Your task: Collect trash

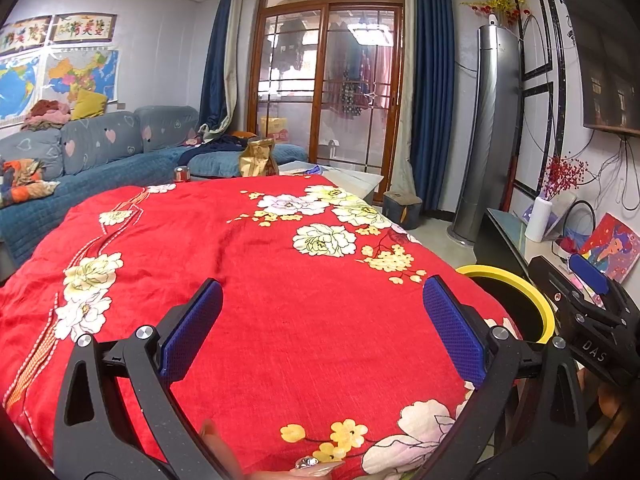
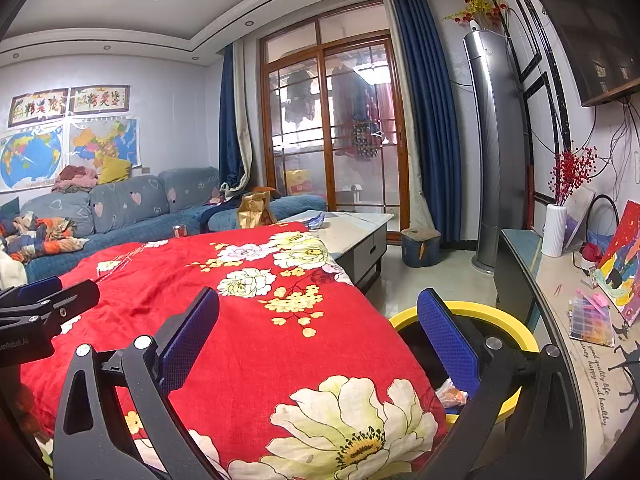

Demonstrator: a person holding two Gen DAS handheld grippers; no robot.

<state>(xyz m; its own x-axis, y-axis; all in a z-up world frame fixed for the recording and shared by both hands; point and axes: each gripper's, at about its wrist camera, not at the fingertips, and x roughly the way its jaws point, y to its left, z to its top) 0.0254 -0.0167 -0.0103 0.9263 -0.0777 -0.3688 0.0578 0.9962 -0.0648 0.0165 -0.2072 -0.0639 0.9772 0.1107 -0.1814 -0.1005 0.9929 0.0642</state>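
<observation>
Both the left gripper (image 1: pixel 322 332) and right gripper (image 2: pixel 318 340) are hovering released and empty; steer toward the gold bag (image 1: pixel 258 158) at 12 o'clock, bin (image 2: pixel 516 328) waiting at 3 o'clock

A wood-framed glass sliding door (image 2: pixel 334 132) stood at the far wall between blue curtains (image 2: pixel 430 120). A blue-grey sofa (image 2: pixel 132 208) ran along the left wall under two maps (image 2: pixel 68 152). A tall silver column, perhaps an air conditioner (image 2: pixel 494 148), rose on the right. Recessed lights dotted the stepped ceiling (image 2: pixel 120 8). The floor (image 2: pixel 436 280) was pale and glossy.
</observation>
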